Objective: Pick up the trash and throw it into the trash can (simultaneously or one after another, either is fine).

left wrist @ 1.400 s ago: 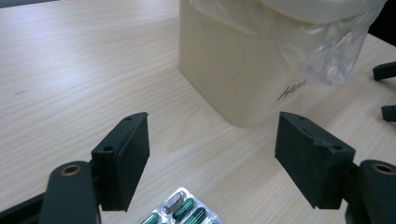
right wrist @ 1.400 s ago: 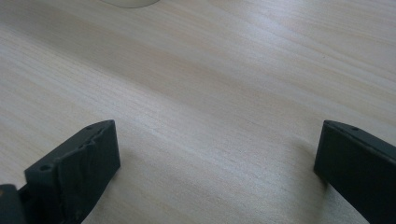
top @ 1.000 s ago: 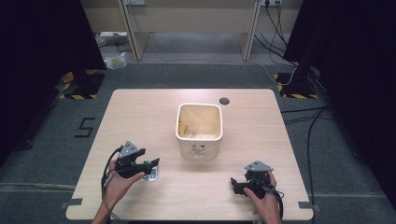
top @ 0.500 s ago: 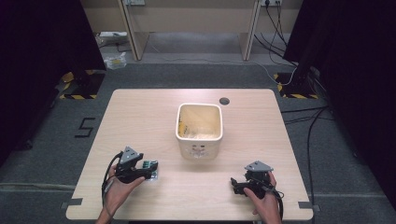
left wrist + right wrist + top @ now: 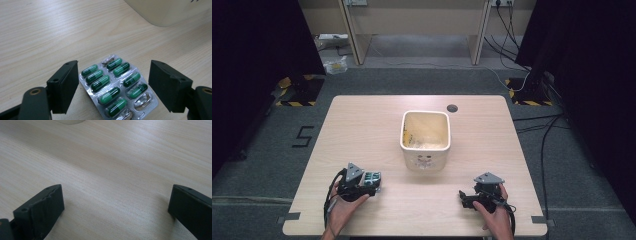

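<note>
the left gripper [image 5: 113, 85] is hovering with fingers [image 5: 65, 85] spread wide, straddling the blister pack [image 5: 117, 86] lying flat on the table [image 5: 362, 125] without touching it. it is looking light, thin, slippery and crushable; pinching its long edges seems best. the right gripper [image 5: 116, 212] is resting spread, holding nothing.
</note>
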Demonstrator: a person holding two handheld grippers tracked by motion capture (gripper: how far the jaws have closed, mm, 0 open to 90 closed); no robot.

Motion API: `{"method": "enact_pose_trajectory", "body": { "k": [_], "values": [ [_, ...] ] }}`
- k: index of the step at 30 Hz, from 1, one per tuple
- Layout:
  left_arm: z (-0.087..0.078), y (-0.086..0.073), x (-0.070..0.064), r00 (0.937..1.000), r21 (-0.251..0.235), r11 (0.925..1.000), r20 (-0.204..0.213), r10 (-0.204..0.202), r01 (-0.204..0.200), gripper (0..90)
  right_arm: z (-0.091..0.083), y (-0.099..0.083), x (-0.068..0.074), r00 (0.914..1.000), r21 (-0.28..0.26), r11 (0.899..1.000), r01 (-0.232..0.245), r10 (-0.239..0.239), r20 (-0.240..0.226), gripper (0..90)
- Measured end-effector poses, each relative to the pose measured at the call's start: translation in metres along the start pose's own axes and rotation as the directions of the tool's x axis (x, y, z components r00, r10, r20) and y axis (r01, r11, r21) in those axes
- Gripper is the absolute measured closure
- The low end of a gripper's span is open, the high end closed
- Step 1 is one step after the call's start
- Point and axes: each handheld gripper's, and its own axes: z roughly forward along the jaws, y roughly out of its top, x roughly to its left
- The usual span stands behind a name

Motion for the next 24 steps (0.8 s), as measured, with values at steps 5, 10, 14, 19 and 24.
{"method": "enact_pose_trajectory", "body": {
  "k": [5,10,14,19,24],
  "values": [
    [0.004,-0.005,-0.001,0.9999,0.024,0.9996,0.001,-0.014,0.014,22.7,0.0,0.0,0.0,1.0,0.0,1.0,0.0,0.0,0.0,0.4],
    [0.01,-0.007,-0.002,0.9998,0.039,0.999,0.007,-0.02,0.02,21.9,0.0,0.0,0.0,1.0,0.0,1.0,0.0,0.0,0.0,0.4],
    [0.012,-0.007,0.0,0.9996,0.041,0.9988,0.007,-0.026,0.026,21.8,0.0,0.0,0.0,1.0,0.0,1.0,0.0,0.0,0.0,0.4],
    [0.015,-0.007,0.0,0.9994,0.043,0.9987,0.021,-0.027,0.026,22.3,0.0,0.0,0.0,1.0,0.001,1.0,0.0,0.0,0.0,0.4],
    [0.017,-0.003,0.005,0.9977,0.052,0.9987,0.068,0.001,-0.004,25.7,0.0,0.0,0.0,1.0,0.0,1.0,0.001,-0.001,-0.001,0.5]
  ]
}}
